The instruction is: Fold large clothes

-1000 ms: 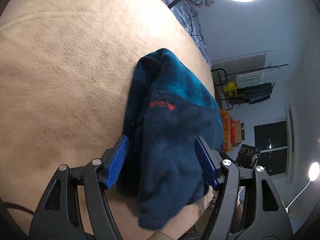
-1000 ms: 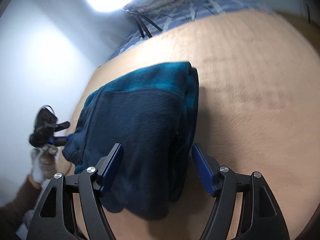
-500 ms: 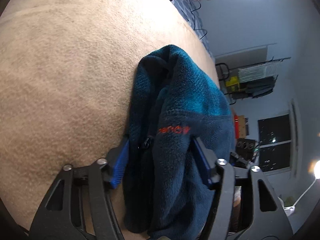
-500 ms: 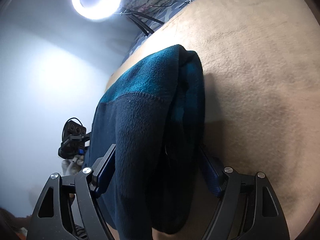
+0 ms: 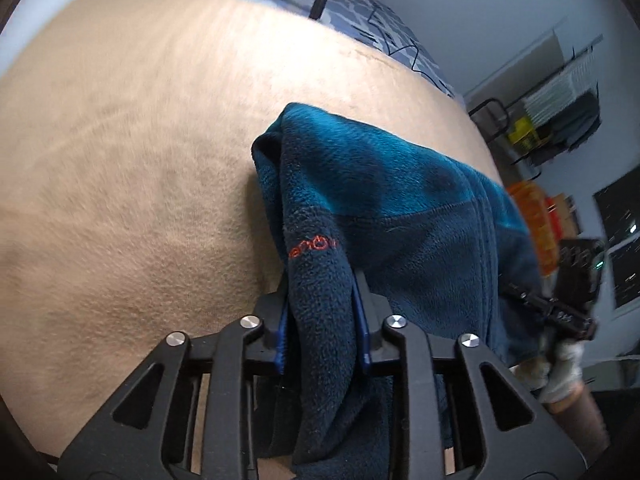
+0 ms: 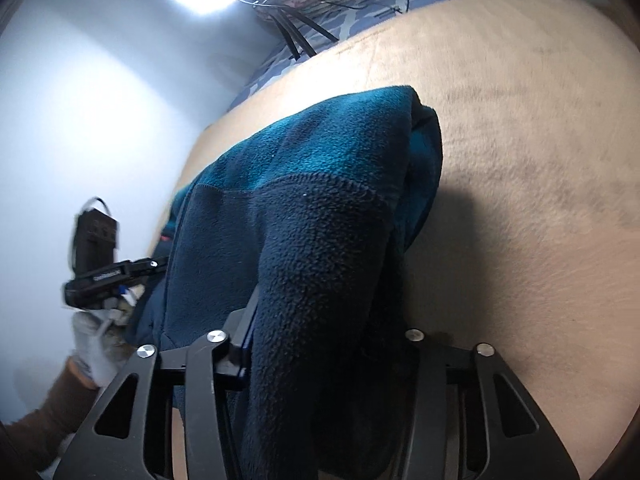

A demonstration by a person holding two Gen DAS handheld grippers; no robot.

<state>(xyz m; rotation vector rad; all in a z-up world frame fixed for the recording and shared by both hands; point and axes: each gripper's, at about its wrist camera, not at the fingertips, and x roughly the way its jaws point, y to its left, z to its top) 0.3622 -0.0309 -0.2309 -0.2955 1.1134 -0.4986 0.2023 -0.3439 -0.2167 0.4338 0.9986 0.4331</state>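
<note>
On beige blanket (image 5: pixel 120 200), folded fleece (image 5: pixel 400 208)

Fleece jacket (image 5: pixel 400 216): teal upper panel, dark navy lower, orange-red lettering. Blanket (image 5: pixel 120 184) underneath: plain beige. Gripper frames black, pads (image 5: pixel 280 332) blue. Gloves (image 6: pixel 94 344) white, sleeve (image 6: pixel 48 416) brown. Far bedding (image 6: pixel 360 4): blue-white pattern.
</note>
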